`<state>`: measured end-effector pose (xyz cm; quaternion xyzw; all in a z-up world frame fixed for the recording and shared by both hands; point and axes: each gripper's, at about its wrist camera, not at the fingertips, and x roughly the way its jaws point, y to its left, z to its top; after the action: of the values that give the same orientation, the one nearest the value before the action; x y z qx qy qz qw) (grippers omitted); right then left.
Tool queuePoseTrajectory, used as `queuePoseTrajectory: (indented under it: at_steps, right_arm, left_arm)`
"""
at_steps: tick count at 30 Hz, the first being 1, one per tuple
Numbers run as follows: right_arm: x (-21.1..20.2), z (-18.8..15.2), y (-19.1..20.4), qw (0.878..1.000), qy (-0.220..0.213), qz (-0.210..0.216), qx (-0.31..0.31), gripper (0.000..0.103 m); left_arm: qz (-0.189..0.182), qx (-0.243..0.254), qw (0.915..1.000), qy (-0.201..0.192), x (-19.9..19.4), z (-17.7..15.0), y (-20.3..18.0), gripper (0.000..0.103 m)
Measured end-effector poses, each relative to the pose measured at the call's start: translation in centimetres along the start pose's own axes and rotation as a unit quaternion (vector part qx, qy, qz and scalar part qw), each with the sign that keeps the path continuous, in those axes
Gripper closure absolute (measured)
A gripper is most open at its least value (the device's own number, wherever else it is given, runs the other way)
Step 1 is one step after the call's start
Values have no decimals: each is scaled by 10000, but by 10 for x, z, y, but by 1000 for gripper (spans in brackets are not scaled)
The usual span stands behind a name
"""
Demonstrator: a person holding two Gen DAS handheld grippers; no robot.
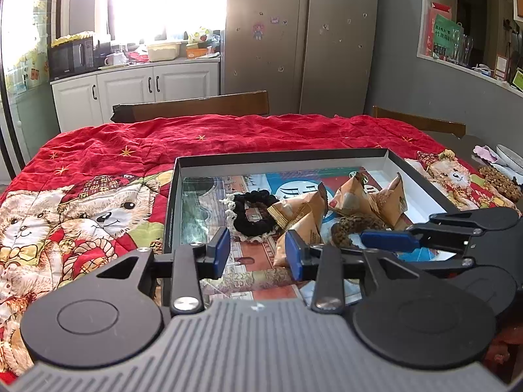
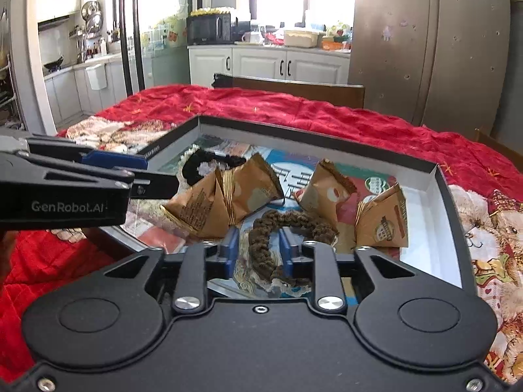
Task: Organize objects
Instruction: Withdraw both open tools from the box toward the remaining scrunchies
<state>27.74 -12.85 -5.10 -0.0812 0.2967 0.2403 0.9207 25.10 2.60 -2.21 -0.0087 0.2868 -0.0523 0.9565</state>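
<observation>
A shallow black box [image 1: 281, 156] [image 2: 327, 138] lies on the red quilt. Inside lie several brown triangular snack packets [image 1: 294, 209] [image 2: 327, 189], a black scrunchie [image 1: 251, 209] [image 2: 199, 166] and a brown knitted scrunchie [image 1: 349, 225] [image 2: 261, 241]. My left gripper [image 1: 258, 253] is open and empty over the box's near edge, just before the black scrunchie. My right gripper [image 2: 258, 251] is open, its blue pads on either side of the brown scrunchie, which rests on the box floor. The right gripper also shows in the left wrist view [image 1: 392, 241], the left one in the right wrist view [image 2: 114, 170].
A red quilt with teddy bear prints [image 1: 98, 215] [image 2: 359, 121] covers the table. Another brown scrunchie [image 1: 500, 183] and a pale item [image 1: 490, 155] lie at the right edge. Wooden chair backs [image 1: 196, 106] stand behind the table, with kitchen cabinets and a fridge beyond.
</observation>
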Motion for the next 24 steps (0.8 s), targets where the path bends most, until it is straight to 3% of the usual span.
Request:
queuePoseTrajectory:
  at_steps: [12,24]
  right_arm:
    - [-43,10,-4,9995,-294,-130,69,70]
    - [-105,-7,-18,9985,-423,-169,311,70]
  left_arm:
    - [-27,-21,9997,-231,-28,4,-5,29]
    - [-63,61,9996,-284,-72,-6,-24,20]
